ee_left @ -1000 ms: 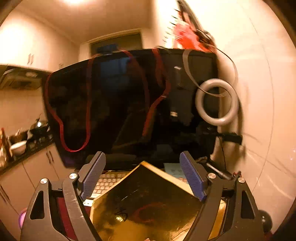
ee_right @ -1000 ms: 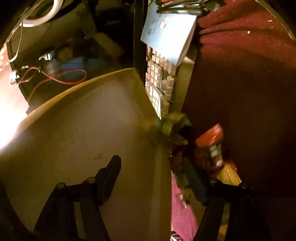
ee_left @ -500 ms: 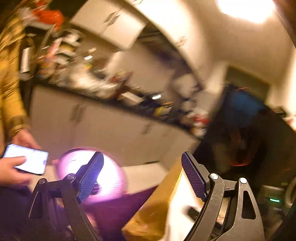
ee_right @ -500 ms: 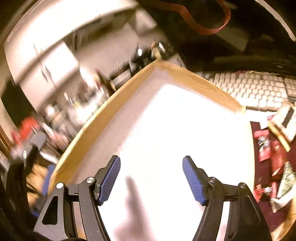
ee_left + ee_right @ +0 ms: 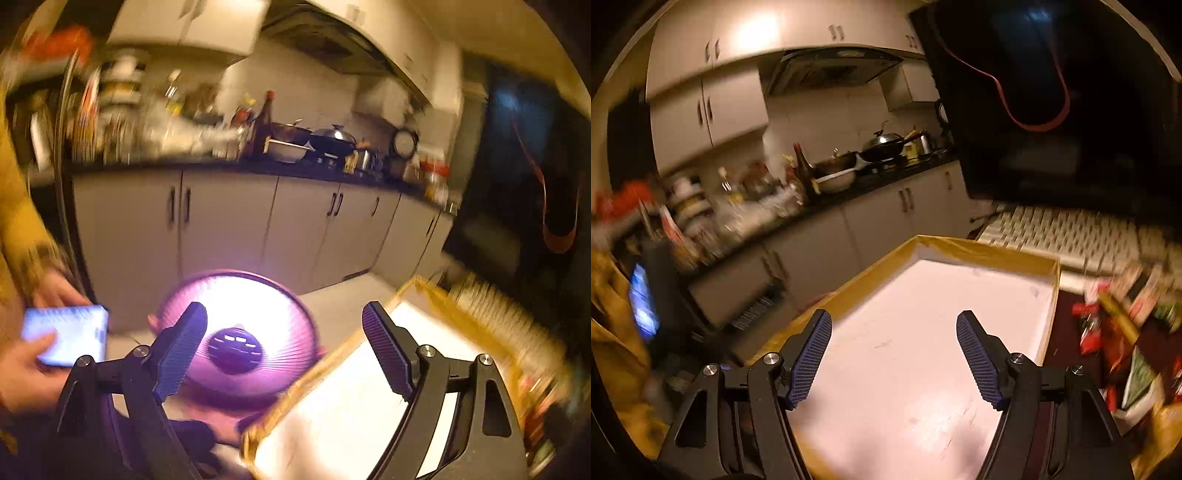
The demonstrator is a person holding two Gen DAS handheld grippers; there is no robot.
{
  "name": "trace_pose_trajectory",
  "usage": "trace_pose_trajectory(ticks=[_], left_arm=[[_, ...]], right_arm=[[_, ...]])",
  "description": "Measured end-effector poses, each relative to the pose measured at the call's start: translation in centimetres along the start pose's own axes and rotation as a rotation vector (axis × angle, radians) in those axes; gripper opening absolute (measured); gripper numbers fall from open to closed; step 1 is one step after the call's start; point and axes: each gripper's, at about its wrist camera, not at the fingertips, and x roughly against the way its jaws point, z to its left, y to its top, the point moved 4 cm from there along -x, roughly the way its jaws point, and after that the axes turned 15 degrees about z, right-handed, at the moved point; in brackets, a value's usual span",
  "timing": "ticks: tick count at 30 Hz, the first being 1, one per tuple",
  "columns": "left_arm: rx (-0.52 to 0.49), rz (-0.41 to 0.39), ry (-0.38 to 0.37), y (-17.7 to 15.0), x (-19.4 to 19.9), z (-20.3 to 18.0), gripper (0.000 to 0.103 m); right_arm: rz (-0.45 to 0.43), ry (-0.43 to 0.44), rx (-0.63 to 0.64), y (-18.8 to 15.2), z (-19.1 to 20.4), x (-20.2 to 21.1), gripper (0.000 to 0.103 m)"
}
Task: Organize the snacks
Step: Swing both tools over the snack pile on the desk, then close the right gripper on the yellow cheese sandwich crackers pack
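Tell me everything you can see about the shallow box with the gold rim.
The box is a shallow open tray, seemingly cardboard, with a low gold-yellow rim and a plain white floor. Nothing lies inside it. It sits level in front of a white keyboard, with loose snack packets on the dark red cloth beside its right wall. The open right gripper hangs over its floor; contact cannot be judged. In the left wrist view its corner shows, blurred, behind the open left gripper.

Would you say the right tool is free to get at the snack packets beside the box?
Probably yes: the right tool is open and empty over the box, and the snack packets lie uncovered just right of it, with nothing between.
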Motion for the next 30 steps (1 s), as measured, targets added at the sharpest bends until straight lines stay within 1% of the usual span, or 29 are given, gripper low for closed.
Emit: trace_pose_trajectory(ticks=[1,2,3,5,6,7,9,11,13,14,16,18,20,21,22,25,26,27,30], left_arm=[[-0.043,-0.008,0.032,-0.1,0.8,-0.3,0.086],[-0.098,-0.014,0.042,-0.5,2.2,-1.1,0.086],[-0.15,-0.014,0.002,-0.8,3.6,-2.1,0.086],[-0.242,-0.01,-0.11,-1.8,6.2,-4.6,0.086],[-0.296,0.01,-0.159,-2.6,7.2,-6.0,0.087],[-0.345,0.041,-0.198,-3.4,7.8,-7.3,0.087],[-0.463,0.154,-0.311,-5.6,8.8,-10.6,0.087],[-0.519,0.23,-0.396,-7.3,9.3,-12.7,0.086],[-0.578,0.263,-0.457,-9.0,10.1,-14.5,0.086],[-0.611,0.266,-0.471,-9.7,10.6,-15.3,0.086],[-0.669,0.261,-0.473,-10.8,11.2,-16.3,0.086],[-0.701,0.288,-0.457,-12.1,11.4,-17.0,0.086],[-0.713,0.312,-0.45,-12.6,11.4,-17.6,0.086],[-0.712,0.314,-0.44,-12.6,11.6,-18.3,0.086],[-0.709,0.314,-0.433,-12.9,11.5,-18.2,0.086],[-0.689,0.336,-0.414,-13.6,11.3,-18.3,0.086],[-0.683,0.342,-0.408,-13.7,11.2,-18.2,0.086],[-0.682,0.344,-0.405,-13.6,11.1,-18.0,0.086],[-0.681,0.35,-0.407,-13.4,10.9,-17.5,0.086]], right_arm=[[0.01,0.028,-0.034,-0.2,-0.9,0.9,0.072],[0.029,0.037,-0.066,-0.3,-2.3,1.8,0.072],[0.045,0.042,-0.093,-0.3,-3.3,3.0,0.072],[0.077,0.026,-0.153,-1.1,-5.5,4.2,0.072],[0.099,0.017,-0.193,-1.8,-7.4,5.1,0.073],[0.11,0.009,-0.227,-2.3,-8.2,5.8,0.073],[0.131,-0.02,-0.285,-3.9,-11.2,8.0,0.073],[0.133,-0.099,-0.317,-5.3,-13.1,10.2,0.073],[0.123,-0.151,-0.337,-6.2,-15.1,12.2,0.073],[0.124,-0.167,-0.35,-6.8,-16.0,13.2,0.073],[0.126,-0.197,-0.381,-8.0,-16.5,14.4,0.073],[0.121,-0.225,-0.413,-8.8,-17.4,15.1,0.073],[0.122,-0.222,-0.436,-9.2,-18.2,15.0,0.073],[0.123,-0.201,-0.435,-9.4,-18.3,15.0,0.073],[0.135,-0.191,-0.432,-9.4,-18.6,14.8,0.073],[0.153,-0.197,-0.426,-9.7,-18.3,14.3,0.073],[0.16,-0.198,-0.423,-9.7,-17.9,14.3,0.075],[0.157,-0.193,-0.422,-9.7,-17.8,14.1,0.08],[0.155,-0.227,-0.429,-9.7,-17.2,14.1,0.083]])
